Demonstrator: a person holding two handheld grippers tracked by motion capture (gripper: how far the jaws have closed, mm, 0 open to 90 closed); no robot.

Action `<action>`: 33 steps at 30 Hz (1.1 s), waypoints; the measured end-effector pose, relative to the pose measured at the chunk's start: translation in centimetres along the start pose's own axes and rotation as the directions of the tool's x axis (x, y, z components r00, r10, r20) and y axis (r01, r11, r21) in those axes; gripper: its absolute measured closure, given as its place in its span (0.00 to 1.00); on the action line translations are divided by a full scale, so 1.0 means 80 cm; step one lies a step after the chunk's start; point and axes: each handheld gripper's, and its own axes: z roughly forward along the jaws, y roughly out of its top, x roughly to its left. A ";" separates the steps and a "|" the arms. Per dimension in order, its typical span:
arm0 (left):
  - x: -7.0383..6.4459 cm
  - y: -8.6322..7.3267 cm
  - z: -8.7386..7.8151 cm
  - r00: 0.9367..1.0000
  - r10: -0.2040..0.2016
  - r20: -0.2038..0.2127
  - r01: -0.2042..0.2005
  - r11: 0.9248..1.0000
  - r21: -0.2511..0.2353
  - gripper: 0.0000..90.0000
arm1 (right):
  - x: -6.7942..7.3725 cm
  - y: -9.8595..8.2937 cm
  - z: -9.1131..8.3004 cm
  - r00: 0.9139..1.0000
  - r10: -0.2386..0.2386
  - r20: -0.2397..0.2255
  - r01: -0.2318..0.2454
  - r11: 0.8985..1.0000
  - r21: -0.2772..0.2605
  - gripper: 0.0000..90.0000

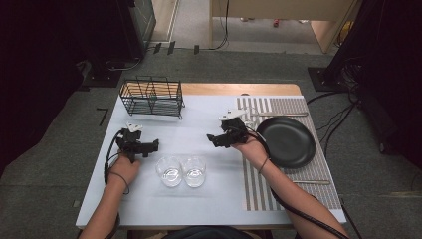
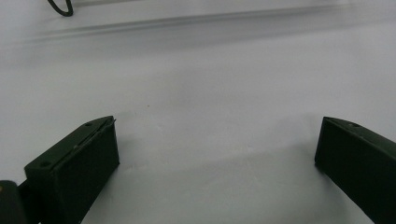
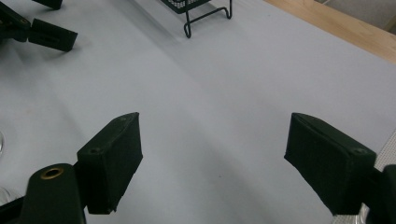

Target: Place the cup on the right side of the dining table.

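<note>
Two clear glasses: one (image 1: pixel 169 171), other (image 1: pixel 194 171), touching side by side on table (image 1: pixel 149 204). One black wire rack (image 1: pixel 152 96). One black plate (image 1: pixel 285 141). One striped placemat (image 1: pixel 259 186). Two utensils beside plate: far one (image 1: pixel 278 114), near one (image 1: pixel 311 182); kind unclear. Two grippers: left gripper (image 1: pixel 152 146), right gripper (image 1: pixel 213 139).

Two clear drinking glasses — left glass (image 1: pixel 169 171), right glass (image 1: pixel 194 171) — are seen upright and empty on the white counter (image 1: pixel 209 199). They are set side by side, touching or nearly so, near the front edge — between the two forearms.
</note>
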 end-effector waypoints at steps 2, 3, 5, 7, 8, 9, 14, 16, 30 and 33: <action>0.000 0.000 0.000 1.000 0.000 0.000 0.000 1.000 0.000 0.00 | 0.000 -0.001 0.002 1.000 -0.011 0.003 0.011 1.000 0.001 0.21; 0.000 0.000 0.000 1.000 0.000 0.000 0.000 1.000 0.000 0.00 | -0.001 -0.002 0.003 1.000 -0.012 0.001 0.012 1.000 -0.001 0.21; 0.000 0.000 0.000 1.000 0.000 0.000 0.000 1.000 0.000 0.00 | -0.001 -0.003 0.005 1.000 -0.012 -0.004 0.012 1.000 -0.002 0.21; 0.000 0.000 0.000 1.000 0.000 0.000 0.000 1.000 0.000 0.00 | -0.001 -0.005 0.008 1.000 -0.017 -0.006 0.017 1.000 0.001 0.21; 0.000 0.000 0.000 1.000 0.001 0.000 -0.001 1.000 0.000 0.00 | -0.001 -0.005 0.009 1.000 -0.023 -0.005 0.023 1.000 0.001 0.21; 0.000 0.000 0.000 1.000 0.001 0.000 -0.001 1.000 0.000 0.00 | -0.001 -0.006 0.011 1.000 -0.025 -0.008 0.025 1.000 0.004 0.21; 0.000 0.000 0.000 1.000 0.000 0.000 0.000 1.000 0.000 0.00 | -0.002 -0.010 0.019 0.999 -0.031 -0.009 0.031 0.999 0.014 0.21; 0.000 0.000 0.000 1.000 0.001 0.000 -0.001 1.000 0.000 0.00 | -0.002 -0.011 0.021 0.999 -0.030 -0.015 0.031 0.999 0.018 0.21; 0.000 0.000 0.000 1.000 0.001 -0.001 -0.001 1.000 -0.001 0.00 | 0.004 -0.023 0.041 0.999 -0.030 -0.045 0.033 0.997 0.073 0.22; 0.000 0.000 0.000 1.000 0.001 -0.001 -0.001 1.000 0.000 0.00 | 0.006 -0.025 0.045 0.998 -0.038 -0.049 0.042 0.996 0.081 0.22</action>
